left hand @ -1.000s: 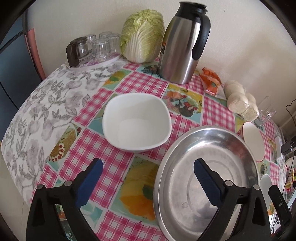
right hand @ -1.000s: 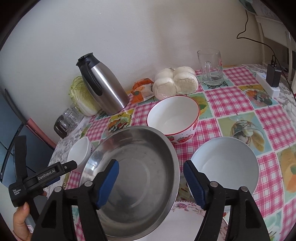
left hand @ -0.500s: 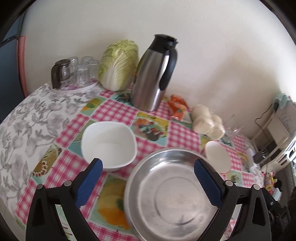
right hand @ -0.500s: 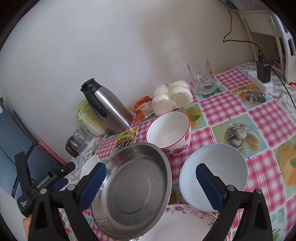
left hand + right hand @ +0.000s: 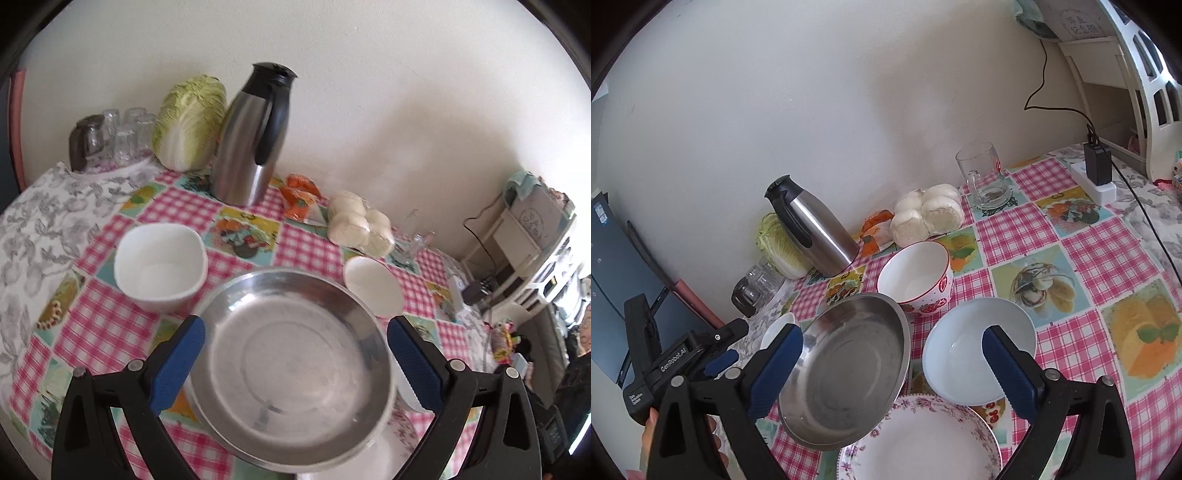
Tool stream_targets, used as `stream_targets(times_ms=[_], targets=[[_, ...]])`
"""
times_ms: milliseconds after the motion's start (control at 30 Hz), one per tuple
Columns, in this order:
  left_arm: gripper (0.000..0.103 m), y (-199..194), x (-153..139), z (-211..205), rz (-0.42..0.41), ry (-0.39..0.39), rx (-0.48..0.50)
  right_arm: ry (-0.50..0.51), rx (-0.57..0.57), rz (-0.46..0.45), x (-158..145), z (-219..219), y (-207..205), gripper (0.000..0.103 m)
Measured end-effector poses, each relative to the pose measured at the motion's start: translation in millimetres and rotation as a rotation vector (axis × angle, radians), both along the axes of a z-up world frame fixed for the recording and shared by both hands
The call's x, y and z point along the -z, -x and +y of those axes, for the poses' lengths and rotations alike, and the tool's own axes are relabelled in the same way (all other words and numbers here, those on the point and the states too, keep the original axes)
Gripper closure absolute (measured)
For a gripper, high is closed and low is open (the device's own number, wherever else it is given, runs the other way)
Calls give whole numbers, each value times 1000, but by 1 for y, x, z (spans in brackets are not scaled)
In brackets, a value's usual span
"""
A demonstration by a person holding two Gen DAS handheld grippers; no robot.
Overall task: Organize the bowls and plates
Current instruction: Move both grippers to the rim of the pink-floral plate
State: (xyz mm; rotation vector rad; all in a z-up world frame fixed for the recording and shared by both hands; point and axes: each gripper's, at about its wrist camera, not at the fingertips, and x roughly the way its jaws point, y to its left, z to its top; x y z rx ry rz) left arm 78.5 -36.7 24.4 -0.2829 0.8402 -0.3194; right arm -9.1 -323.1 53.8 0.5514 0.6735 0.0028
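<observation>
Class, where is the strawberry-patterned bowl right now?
In the right wrist view, the white strawberry-patterned bowl stands mid-table, behind the steel plate, before the buns.

R gripper (image 5: 892, 363) wide apart | steel pan (image 5: 846, 373) overlaps floral plate (image 5: 919, 439)

Light: we see soft, even daylight, brightest at far right of left view | Shadows: faint on wall (image 5: 369, 92) | Glare: dull sheen on steel pan (image 5: 295, 369) | Blur: slight motion smear, left view; right view sharper | Edges: strong fisheye bending, black vignette corners
</observation>
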Motion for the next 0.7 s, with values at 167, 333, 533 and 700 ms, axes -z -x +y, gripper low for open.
stream_targets(times_ms=[167, 333, 533, 700], targets=[[4, 19, 2, -15, 33, 4, 35, -59, -9, 45, 12, -7, 9, 4], [4, 34, 13, -21, 104, 10, 67, -91, 13, 76, 22, -17, 20, 4], [4, 46, 32, -24, 173, -19, 56, -111, 32, 178, 44, -25, 27, 4], [4, 57, 33, -28, 177, -52, 63, -143, 42, 258, 64, -30, 29, 4]])
